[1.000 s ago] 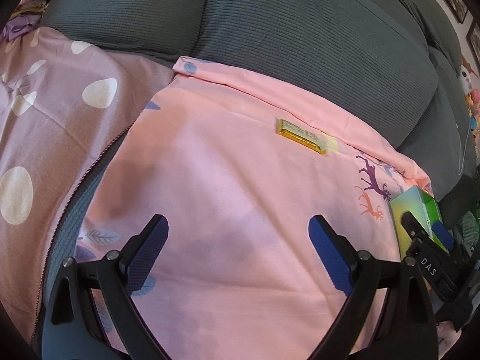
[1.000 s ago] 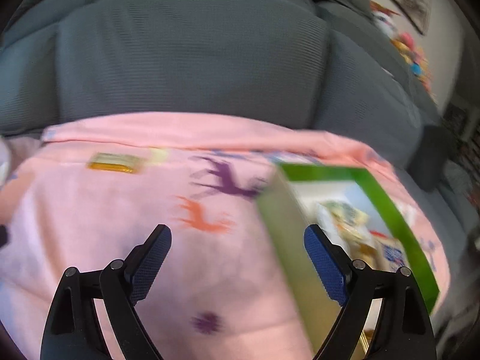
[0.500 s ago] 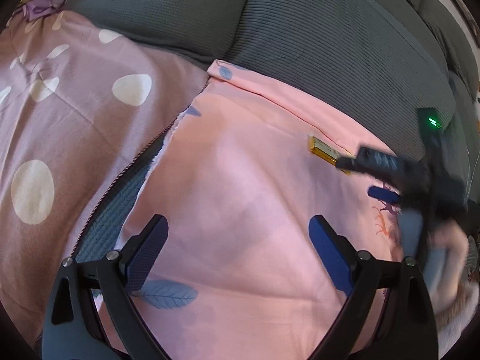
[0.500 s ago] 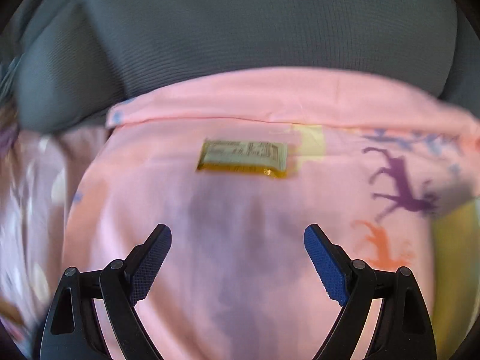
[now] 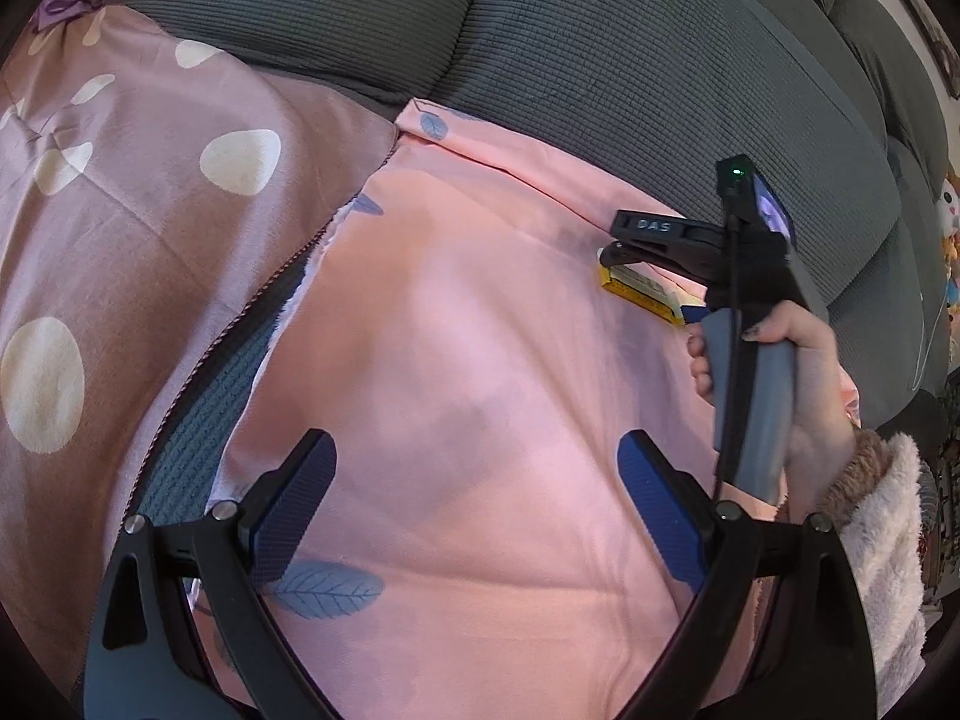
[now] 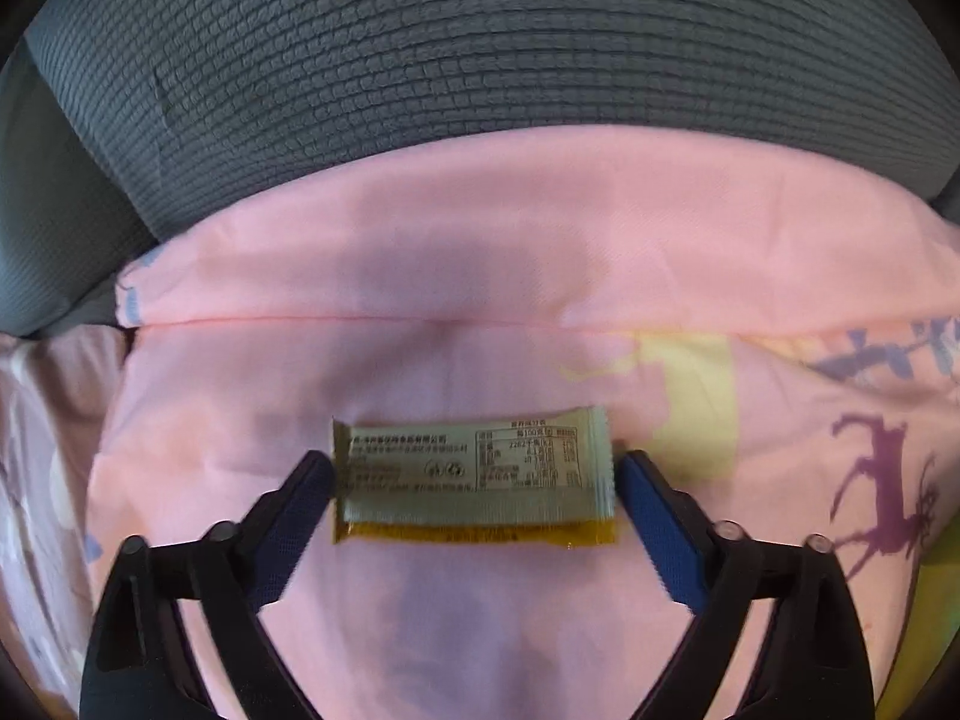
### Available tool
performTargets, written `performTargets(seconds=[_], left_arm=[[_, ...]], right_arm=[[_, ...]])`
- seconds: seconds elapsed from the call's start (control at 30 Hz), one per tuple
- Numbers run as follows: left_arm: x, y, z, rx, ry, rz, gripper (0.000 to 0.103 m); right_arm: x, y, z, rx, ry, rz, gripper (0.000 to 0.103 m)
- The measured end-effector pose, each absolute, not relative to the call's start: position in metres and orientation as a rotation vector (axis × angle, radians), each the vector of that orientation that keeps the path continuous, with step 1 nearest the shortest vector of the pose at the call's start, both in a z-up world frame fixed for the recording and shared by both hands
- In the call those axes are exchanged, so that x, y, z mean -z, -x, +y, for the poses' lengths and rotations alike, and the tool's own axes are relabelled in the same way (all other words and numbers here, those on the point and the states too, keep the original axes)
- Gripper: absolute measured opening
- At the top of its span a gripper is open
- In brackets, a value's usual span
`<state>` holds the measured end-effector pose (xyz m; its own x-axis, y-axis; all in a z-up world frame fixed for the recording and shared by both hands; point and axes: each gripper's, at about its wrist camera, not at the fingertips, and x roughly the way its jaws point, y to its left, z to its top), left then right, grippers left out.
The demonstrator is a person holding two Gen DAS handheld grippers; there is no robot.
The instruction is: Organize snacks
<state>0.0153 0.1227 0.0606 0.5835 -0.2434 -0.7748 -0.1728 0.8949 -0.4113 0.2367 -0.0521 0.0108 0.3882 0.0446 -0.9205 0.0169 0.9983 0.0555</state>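
Sofa (image 6: 480, 60) — grey, ribbed back cushions, filling the far part of both wrist views.

Pink sheet (image 5: 480, 360), printed with leaves and deer, spread over the seat; a mauve spotted quilt (image 5: 120, 210) lies beside it on the left of the left wrist view.

Right gripper (image 6: 474, 516), held in a hand (image 5: 804, 372) with a fluffy sleeve, pointed steeply down at the sheet. Jaws are widening, spread to either side of the packet; the blue pads stand right at its two short ends, with no visible squeeze on the wrapper.

Left gripper (image 5: 474, 516), jaws spread wide and empty, over bare sheet — well apart from the packet, so the right hand is plainly the nearer.

Snack bar (image 6: 474, 474), flat on the sheet near the fold below the cushions: gold wrapper, printed back uppermost. Its long axis runs straight across from one pad to the other, so closing here would likely grip it end to end, a hold that could buckle the wrapper.
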Motion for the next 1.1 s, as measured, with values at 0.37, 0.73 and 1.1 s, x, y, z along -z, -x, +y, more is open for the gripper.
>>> performTargets(seconds=[0.37, 0.73, 1.1], left_arm=[[-0.057, -0.018, 0.124, 0.042, 0.485, 0.967, 0.095], [-0.056, -0.015, 0.124, 0.02, 0.488, 0.976, 0.095], [-0.053, -0.019, 0.13, 0.044, 0.519, 0.99, 0.095]], right_arm=[[-0.011, -0.197, -0.027, -0.099, 0.108, 1.16, 0.019], [-0.033, -0.134, -0.048, -0.22, 0.111, 1.241, 0.006], [-0.053, -0.18, 0.022, -0.386, 0.581, 1.119, 0.092]])
